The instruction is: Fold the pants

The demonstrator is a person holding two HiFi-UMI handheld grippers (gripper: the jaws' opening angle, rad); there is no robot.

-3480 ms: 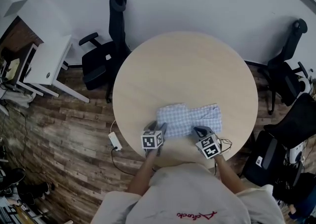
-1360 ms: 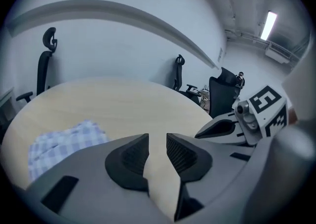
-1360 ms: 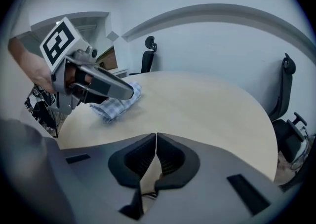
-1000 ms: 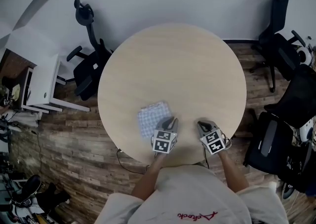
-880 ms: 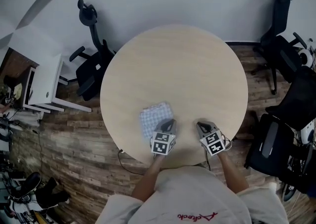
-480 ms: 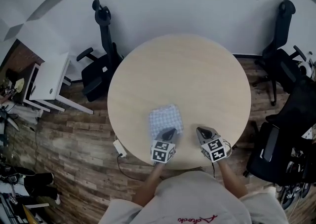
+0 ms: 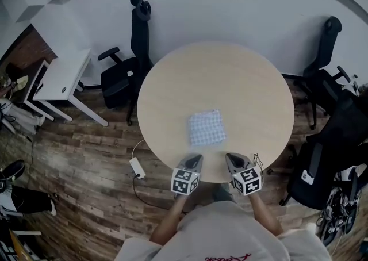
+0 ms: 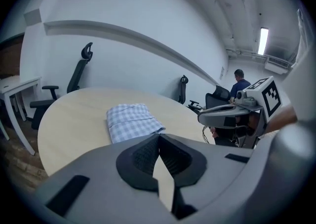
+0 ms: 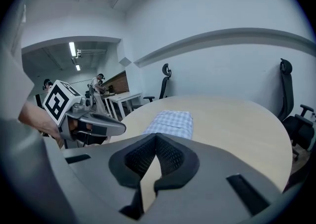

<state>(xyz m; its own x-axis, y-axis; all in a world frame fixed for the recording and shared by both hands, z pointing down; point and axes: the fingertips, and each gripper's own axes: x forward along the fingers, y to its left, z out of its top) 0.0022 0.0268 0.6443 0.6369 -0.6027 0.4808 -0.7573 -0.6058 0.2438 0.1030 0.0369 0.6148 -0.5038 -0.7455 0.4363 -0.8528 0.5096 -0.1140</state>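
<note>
While both grippers are held at the near edge of the round table (image 7: 230, 76), the pants (image 7: 206, 127) are seen lying on the tabletop, folded into a small, compact checked square, nearer the person's side than the middle. The pants are touched by neither gripper; they lie apart from both, beyond the tips and roughly between them.

The left gripper (image 7: 194, 161) is held with its jaws pressed together, the ridged pads meeting at the tips, and nothing is caught between them. The right gripper (image 7: 231, 160) is likewise closed, its pads brought tip to tip with nothing clamped. Both are pointed over the table and tilted slightly downward.

In the left gripper view the folded cloth is seen ahead and a little to the left of the jaws; in the right gripper view it is seen almost straight ahead.

A black office chair (image 7: 129, 64) is placed beyond the table at the left, and another chair (image 7: 326, 67) at the right. A white desk (image 7: 63, 76) is stood at the far left, and a white power strip (image 7: 137, 167) is laid on the wooden floor (image 7: 86, 156) beside the table.
</note>
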